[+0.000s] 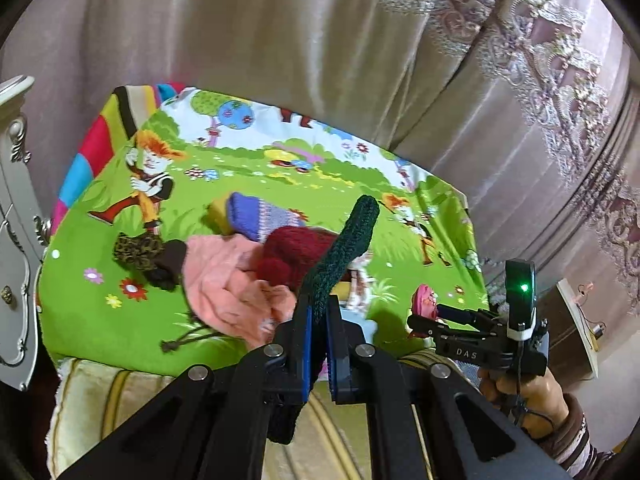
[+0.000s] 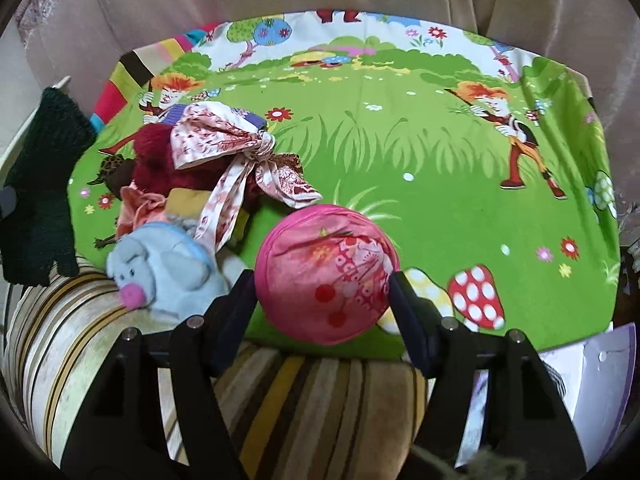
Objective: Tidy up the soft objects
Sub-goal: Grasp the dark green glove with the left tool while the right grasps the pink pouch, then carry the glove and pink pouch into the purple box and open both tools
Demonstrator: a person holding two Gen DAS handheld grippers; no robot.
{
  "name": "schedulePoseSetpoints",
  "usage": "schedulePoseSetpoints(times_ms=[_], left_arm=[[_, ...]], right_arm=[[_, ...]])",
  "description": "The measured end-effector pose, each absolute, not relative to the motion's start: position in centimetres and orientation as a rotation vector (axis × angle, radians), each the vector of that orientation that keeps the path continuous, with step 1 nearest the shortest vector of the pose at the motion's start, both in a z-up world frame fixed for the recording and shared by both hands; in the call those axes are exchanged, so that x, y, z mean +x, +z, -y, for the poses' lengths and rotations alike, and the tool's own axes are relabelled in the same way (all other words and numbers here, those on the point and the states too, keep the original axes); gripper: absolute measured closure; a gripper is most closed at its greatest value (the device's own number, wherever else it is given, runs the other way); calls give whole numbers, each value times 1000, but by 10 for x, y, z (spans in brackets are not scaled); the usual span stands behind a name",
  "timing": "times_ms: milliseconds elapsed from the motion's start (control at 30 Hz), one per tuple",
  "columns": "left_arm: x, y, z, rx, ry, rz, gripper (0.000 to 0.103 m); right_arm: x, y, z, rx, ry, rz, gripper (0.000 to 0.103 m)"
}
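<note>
My left gripper (image 1: pixel 319 320) is shut on a dark green knitted glove (image 1: pixel 344 248), held up above the green cartoon cloth (image 1: pixel 100 312); the glove also shows at the left of the right wrist view (image 2: pixel 44 184). My right gripper (image 2: pixel 322 286) is shut on a round pink fabric pouch (image 2: pixel 326 272) at the cloth's near edge; it shows in the left wrist view (image 1: pixel 426 300). A pile lies on the cloth: a dark red knit hat (image 1: pixel 296 252), a pink cloth (image 1: pixel 224 284), a blue-purple knit piece (image 1: pixel 260 216), a patterned scarf (image 2: pixel 236 148) and a blue plush mouse (image 2: pixel 160 268).
A leopard-print and brown item (image 1: pixel 148 256) lies left of the pile. A striped cushion (image 2: pixel 320 392) sits under the cloth's near edge. Curtains (image 1: pixel 360 40) hang behind. A white carved cabinet (image 1: pixel 16 240) stands at the left. The right half of the cloth (image 2: pixel 460 200) is bare.
</note>
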State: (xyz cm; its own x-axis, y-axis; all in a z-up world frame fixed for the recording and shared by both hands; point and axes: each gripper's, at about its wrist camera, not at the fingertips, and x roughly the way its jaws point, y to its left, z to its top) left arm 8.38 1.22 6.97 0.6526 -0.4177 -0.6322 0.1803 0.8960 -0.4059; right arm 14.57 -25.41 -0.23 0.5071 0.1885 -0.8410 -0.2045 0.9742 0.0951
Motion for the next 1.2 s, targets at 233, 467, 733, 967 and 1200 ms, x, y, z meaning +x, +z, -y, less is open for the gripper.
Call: schedulePoseSetpoints(times_ms=[233,467,733,967,1200], left_arm=[[70,81,19,-297,-411,-782,97],[59,87,51,-300,-490,-788,97],[44,98,100,-269,-604,-795,97],[34,101,154,-253,-733,-836,97],[21,96,208,-227,-863,-888,97]], right_arm=[[115,12,272,7,229,-973,33],[79,31,302,38,193,-928,33],[37,55,356,80,99,-868,33],[8,71,400,99,5,-829,33],[-19,78,435,118,-69,-810,33]])
